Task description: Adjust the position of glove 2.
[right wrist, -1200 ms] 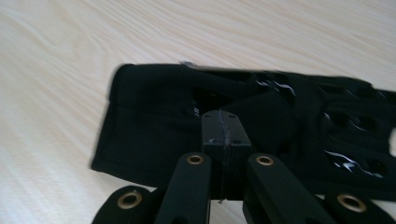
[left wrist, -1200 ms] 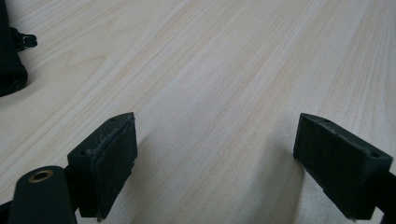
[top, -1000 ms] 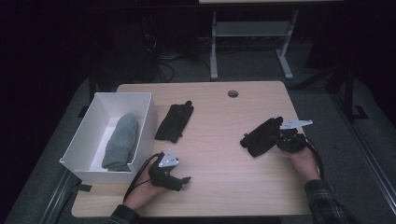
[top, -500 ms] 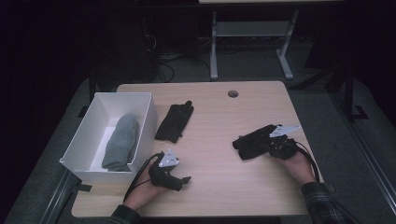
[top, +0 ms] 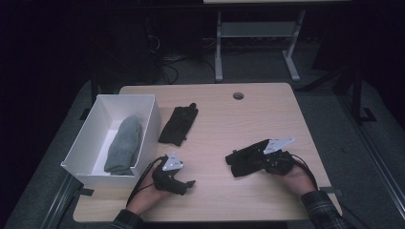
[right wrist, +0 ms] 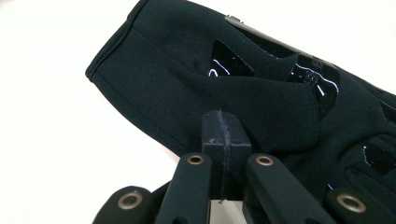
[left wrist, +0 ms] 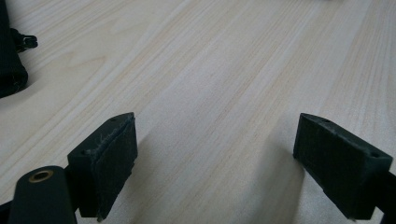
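A pale wooden surface (top: 267, 119) spans the middle of the high view, with a small round grommet hole (top: 238, 96) near its far edge. At the left side of the frame a white box (top: 149, 125) sits on the surface, holding 1 grey folded cloth (top: 124, 144) that lies lengthwise inside it. Just right of the box, apart from it, 1 black glove (top: 179, 124) lies flat on the wood. Lower right of centre, the right gripper (top: 253, 160) has its 2 jaws pressed together on a fold of a second black glove (top: 246, 160), which lies at the gripper's tip, low over the surface; in the right gripper view that glove (right wrist: 243, 88) spreads across the upper and right parts of the frame, cuff toward the upper left, glossy patches on its palm side, with the pinched fold caught at the closed tips at bottom centre. At lower left of centre in the high view, the left gripper (top: 184, 183) rests by the front corner of the box; in the left gripper view its 2 jaws stand wide apart over bare wood with nothing between them, and a dark glove edge (left wrist: 9, 60) shows at the upper left.
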Action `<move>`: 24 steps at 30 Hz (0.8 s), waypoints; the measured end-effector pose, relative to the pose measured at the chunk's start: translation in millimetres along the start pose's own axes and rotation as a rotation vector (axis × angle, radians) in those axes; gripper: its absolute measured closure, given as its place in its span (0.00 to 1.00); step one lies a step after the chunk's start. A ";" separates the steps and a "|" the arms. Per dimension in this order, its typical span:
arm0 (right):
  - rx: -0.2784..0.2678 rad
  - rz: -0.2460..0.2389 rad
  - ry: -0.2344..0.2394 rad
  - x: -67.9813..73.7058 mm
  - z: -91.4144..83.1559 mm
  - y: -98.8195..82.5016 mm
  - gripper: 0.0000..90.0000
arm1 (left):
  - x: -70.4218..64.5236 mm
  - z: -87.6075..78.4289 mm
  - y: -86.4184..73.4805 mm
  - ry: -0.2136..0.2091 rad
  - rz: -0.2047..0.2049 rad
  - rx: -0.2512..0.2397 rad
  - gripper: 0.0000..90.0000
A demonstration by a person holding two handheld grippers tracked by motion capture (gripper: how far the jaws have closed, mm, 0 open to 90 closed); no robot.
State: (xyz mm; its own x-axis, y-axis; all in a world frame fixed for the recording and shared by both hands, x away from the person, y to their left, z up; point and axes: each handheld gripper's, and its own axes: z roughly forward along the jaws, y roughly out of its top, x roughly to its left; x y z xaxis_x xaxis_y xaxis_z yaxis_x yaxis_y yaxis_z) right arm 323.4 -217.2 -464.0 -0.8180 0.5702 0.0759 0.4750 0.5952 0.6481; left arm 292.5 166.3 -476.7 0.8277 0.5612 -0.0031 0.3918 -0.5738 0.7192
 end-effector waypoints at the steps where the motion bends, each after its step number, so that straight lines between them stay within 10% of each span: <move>1: 0.006 0.000 0.010 3.9 -0.2 0.2 1.00 | 0.1 0.0 0.0 0.000 0.001 -0.001 0.14; 7: 0.015 -0.037 0.023 19.4 -5.1 0.3 1.00 | 0.6 -0.1 0.1 0.000 0.007 0.003 0.14; 18: -0.086 0.196 -0.187 -42.8 -30.1 -1.7 1.00 | 0.3 0.5 0.5 0.001 0.003 0.001 0.14; 24: -0.040 0.220 -0.226 -57.2 -15.5 3.5 1.00 | 0.4 0.5 0.7 0.002 0.003 0.002 0.14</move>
State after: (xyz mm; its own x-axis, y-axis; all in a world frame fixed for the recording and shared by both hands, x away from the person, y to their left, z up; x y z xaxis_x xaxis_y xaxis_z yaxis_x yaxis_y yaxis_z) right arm 366.8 -256.4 -454.3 -0.6020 0.7969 0.0501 0.6159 0.4235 0.6643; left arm 293.3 165.9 -476.6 0.8282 0.5604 0.0004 0.3900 -0.5769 0.7176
